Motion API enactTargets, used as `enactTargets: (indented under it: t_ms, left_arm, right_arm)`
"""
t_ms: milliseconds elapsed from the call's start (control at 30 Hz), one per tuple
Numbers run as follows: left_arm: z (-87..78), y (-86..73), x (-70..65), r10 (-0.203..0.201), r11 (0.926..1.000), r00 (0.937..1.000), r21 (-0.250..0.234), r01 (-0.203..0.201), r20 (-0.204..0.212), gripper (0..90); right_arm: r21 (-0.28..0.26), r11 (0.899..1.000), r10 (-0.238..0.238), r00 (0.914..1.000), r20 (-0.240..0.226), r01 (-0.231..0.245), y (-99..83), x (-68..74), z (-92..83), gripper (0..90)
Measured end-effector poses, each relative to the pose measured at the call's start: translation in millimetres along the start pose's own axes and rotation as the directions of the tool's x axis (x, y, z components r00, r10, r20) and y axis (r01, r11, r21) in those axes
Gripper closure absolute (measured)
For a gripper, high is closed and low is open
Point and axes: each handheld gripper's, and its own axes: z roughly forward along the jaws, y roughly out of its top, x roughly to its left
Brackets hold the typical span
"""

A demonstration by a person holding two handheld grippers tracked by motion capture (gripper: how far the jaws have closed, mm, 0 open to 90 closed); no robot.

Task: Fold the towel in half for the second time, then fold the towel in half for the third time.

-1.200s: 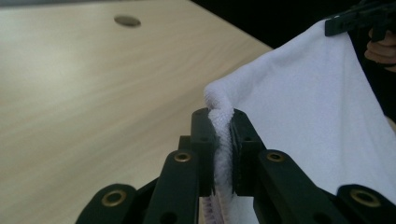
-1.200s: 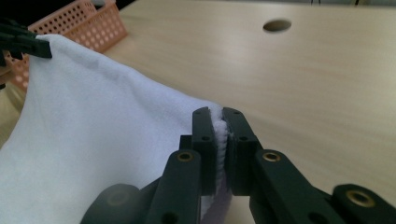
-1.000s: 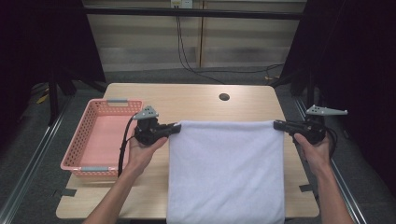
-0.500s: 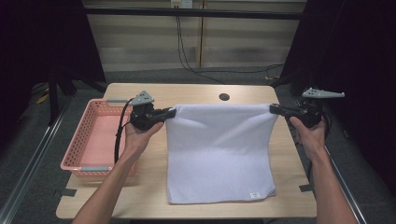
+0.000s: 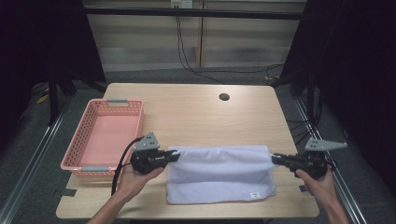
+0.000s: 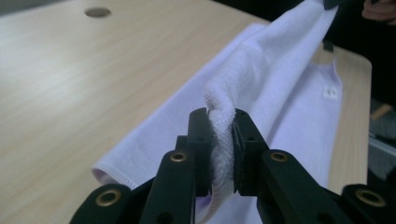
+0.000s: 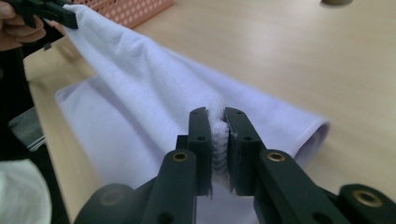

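Observation:
A white towel [image 5: 219,172] lies folded over itself near the table's front edge, with a small label at its lower right. My left gripper [image 5: 175,156] is shut on the towel's left corner, and the cloth [image 6: 280,79] is bunched between its pads [image 6: 222,140]. My right gripper [image 5: 273,158] is shut on the right corner, with terry cloth [image 7: 140,79] pinched between its pads [image 7: 219,135]. The held edge stretches between both grippers, just above the lower layer.
A pink plastic basket [image 5: 100,137] stands empty at the table's left side, close to my left hand. The wooden table [image 5: 196,112] has a round cable hole [image 5: 224,97] at the back. Dark floor and rails surround the table.
Both hands came down and toward the table's front edge with the towel. It hung stretched and high before; now its upper half is laid over the lower half on the table.

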Motion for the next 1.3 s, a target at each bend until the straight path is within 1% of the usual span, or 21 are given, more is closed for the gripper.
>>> enactTargets:
  t_ms: [100, 133, 200, 233, 300, 400, 467, 533, 633, 667, 733, 767, 867, 933, 1000, 1067, 1133, 1167, 1200, 1233, 1300]
  left_arm:
    - [1.0, -22.0, -8.5, -0.024, 0.9989, 0.9994, 0.042, 0.023, 0.026, 78.5]
    - [0.4, -30.9, -13.6, -0.012, 0.998, 0.999, 0.062, 0.01, 0.043, 78.0]
    - [-0.4, -41.0, -19.0, -0.008, 0.9946, 0.9989, 0.104, 0.003, 0.046, 75.8]
    - [-3.5, -47.0, -20.1, -0.02, 0.9954, 0.9983, 0.095, 0.015, 0.055, 73.0]
    - [-10.1, -53.7, -20.4, -0.039, 0.9955, 0.9963, 0.089, 0.032, 0.077, 69.0]
    - [-17.8, -57.1, -19.7, -0.052, 0.9972, 0.993, 0.06, 0.046, 0.106, 63.7]
    - [-18.9, -54.3, -16.8, -0.076, 0.997, 0.9886, 0.026, 0.073, 0.13, 57.5]
    - [-17.3, -49.6, -14.6, -0.053, 0.9982, 0.9935, 0.034, 0.05, 0.101, 57.8]
    - [-1.2, -45.9, -6.6, -0.075, 0.9962, 0.9911, 0.053, 0.069, 0.11, 61.9]
    - [5.3, -45.9, -4.5, -0.095, 0.9938, 0.9899, 0.067, 0.088, 0.105, 62.4]
    - [16.4, -45.7, -4.7, -0.098, 0.9914, 0.9888, 0.098, 0.087, 0.113, 61.2]
    - [21.0, -45.9, -4.2, -0.083, 0.9902, 0.9906, 0.121, 0.07, 0.108, 60.9]
    - [30.2, -45.8, 5.4, -0.112, 0.9859, 0.989, 0.135, 0.099, 0.096, 59.2]
    - [36.4, -45.0, 11.3, -0.105, 0.9841, 0.9919, 0.151, 0.093, 0.071, 59.2]
    - [42.8, -45.3, 16.5, -0.095, 0.9809, 0.9934, 0.176, 0.082, 0.065, 59.7]
    - [48.7, -46.1, 21.4, -0.098, 0.978, 0.9924, 0.191, 0.083, 0.073, 61.2]
    - [52.8, -46.6, 23.4, -0.116, 0.9786, 0.991, 0.178, 0.103, 0.066, 63.5]
    - [54.0, -46.5, 22.6, -0.107, 0.9791, 0.9923, 0.18, 0.094, 0.063, 63.5]
    - [54.4, -46.6, 21.4, -0.085, 0.98, 0.9946, 0.185, 0.073, 0.059, 63.6]
    - [54.8, -46.9, 20.8, -0.084, 0.9804, 0.995, 0.183, 0.072, 0.055, 63.6]
    - [55.2, -47.4, 20.6, -0.09, 0.9805, 0.9944, 0.18, 0.079, 0.055, 63.6]
  right_arm:
    - [0.051, 0.999, 0.015, 0.9993, -0.033, -0.013, -24.7, 11.5, 0.5, 75.7]
    - [0.077, 0.997, 0.018, 0.9988, -0.046, -0.014, -32.8, 16.2, 0.6, 74.9]
    - [0.128, 0.992, 0.013, 0.9975, -0.07, -0.004, -46.3, 25.4, -0.6, 69.3]
    - [0.142, 0.99, 0.02, 0.9969, -0.076, -0.009, -50.8, 29.4, -2.1, 68.3]
    - [0.133, 0.991, 0.034, 0.9959, -0.084, -0.022, -56.4, 35.3, -5.6, 60.2]
    - [0.111, 0.993, 0.039, 0.9972, -0.064, -0.032, -56.9, 42.2, -8.6, 60.0]
    - [0.096, 0.995, 0.035, 0.9984, -0.045, -0.031, -54.3, 45.5, -5.6, 60.1]
    - [0.076, 0.997, 0.021, 0.9996, -0.017, -0.019, -50.0, 51.3, 0.7, 61.2]
    - [0.039, 0.999, -0.004, 0.9999, 0.01, 0.004, -45.4, 58.4, 9.4, 64.1]
    - [0.03, 1.0, 0.0, 1.0, 0.009, 0.0, -44.7, 60.9, 13.6, 64.3]
    - [0.027, 1.0, 0.006, 0.9999, 0.011, -0.007, -45.3, 66.6, 21.5, 64.3]
    - [0.037, 0.999, -0.006, 0.9998, 0.021, 0.005, -46.2, 72.8, 27.7, 64.0]
    - [0.082, 0.996, -0.035, 0.9994, -0.007, 0.036, -45.7, 86.1, 43.9, 61.6]
    - [0.109, 0.993, -0.029, 0.9981, -0.055, 0.035, -42.8, 96.5, 59.7, 54.3]
    - [0.127, 0.992, -0.006, 0.9966, -0.083, 0.016, -40.2, 101.9, 71.7, 50.6]
    - [0.132, 0.991, -0.015, 0.9941, -0.108, 0.029, -35.2, 108.0, 84.8, 50.1]
    - [0.138, 0.99, 0.018, 0.988, -0.153, 0.004, -31.3, 109.6, 97.5, 46.5]
    - [0.161, 0.986, -0.032, 0.9913, -0.128, 0.052, -28.8, 115.7, 103.4, 46.8]
    - [0.179, 0.979, -0.073, 0.9864, -0.148, 0.099, -26.4, 122.9, 109.5, 47.1]
    - [0.177, 0.976, -0.091, 0.9793, -0.18, 0.124, -24.8, 130.3, 116.6, 47.0]
    - [0.194, 0.968, -0.119, 0.9733, -0.197, 0.158, -21.4, 143.4, 135.1, 40.0]
